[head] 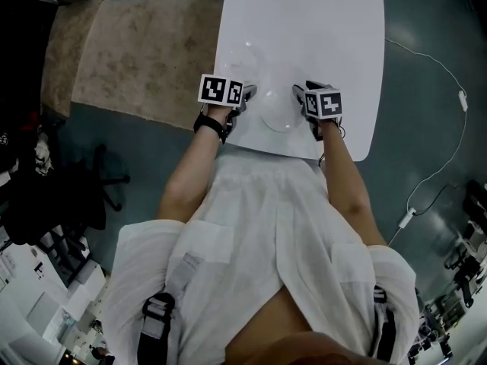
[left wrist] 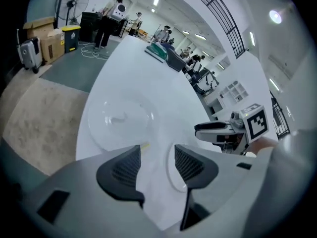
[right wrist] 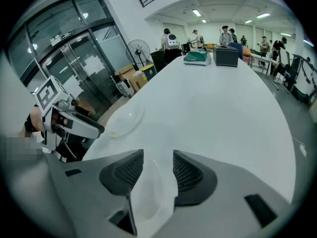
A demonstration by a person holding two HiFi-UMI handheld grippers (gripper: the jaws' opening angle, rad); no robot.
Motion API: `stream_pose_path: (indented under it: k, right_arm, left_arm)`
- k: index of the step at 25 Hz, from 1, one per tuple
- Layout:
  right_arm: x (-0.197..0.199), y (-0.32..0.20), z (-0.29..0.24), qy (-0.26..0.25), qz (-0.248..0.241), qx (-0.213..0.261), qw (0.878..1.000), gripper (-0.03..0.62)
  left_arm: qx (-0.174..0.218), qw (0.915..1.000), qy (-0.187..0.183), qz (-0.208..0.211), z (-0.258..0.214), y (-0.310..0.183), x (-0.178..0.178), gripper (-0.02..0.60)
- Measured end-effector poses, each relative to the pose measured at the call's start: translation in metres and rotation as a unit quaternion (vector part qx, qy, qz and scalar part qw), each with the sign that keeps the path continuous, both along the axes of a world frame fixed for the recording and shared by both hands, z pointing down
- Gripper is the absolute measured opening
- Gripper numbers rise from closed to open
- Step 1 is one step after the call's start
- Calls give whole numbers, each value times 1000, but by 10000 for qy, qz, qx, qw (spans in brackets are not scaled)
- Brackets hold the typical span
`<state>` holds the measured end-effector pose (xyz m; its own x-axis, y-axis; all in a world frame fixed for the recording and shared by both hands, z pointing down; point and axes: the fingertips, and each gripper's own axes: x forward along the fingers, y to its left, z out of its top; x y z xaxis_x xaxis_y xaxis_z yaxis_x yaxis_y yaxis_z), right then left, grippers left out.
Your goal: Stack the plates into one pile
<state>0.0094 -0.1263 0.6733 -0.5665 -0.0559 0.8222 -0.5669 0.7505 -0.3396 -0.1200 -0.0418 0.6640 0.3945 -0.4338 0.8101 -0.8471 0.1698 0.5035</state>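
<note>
Standing at near end of white table (head: pixel 342 44). Two clear plates out, apart, not yet stacked.

- Near plate (head: pixel 280 117): flat by table's near edge, between the two grippers.
- Far plate (head: pixel 245 56): further in and to the left, just beyond left gripper (head: pixel 251 92).
- Left gripper: pointed steeply down, jaws wide apart, nothing clamped. Through the gap, only bare table and rim of near plate, pads clear of it.
- Right gripper (head: pixel 297 91): likewise angled down, just right of near plate, jaws wide apart, holding nothing. In right gripper view, near plate under the gap, untouched by pads.
- Marker cubes facing up on both.
- Surroundings: grey floor, with tan rug (head: pixel 144 52) left of table and white cable (head: pixel 462 97) on floor to right.
</note>
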Motion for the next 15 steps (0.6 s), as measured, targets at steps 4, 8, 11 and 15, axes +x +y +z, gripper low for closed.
stream_pose_path:
  k: [4,8,11,15]
  right_arm:
    - [19,11,7,89,11,-98,9999,204]
    - [37,24,12,180,-3,-228,9996,206]
    - [42,35,18,199,-32,-355,9992,206]
    - [46,47,26,189,-108,-394,9990,204]
  left_arm:
    - [-148,9995,108,267,9,13,28,219]
    - [-308,9980,205,520,18,25,58,219]
    - [-411,9972,171,593,27,31,72,219]
    - [-467,9969,-35,634,39,37,83,219]
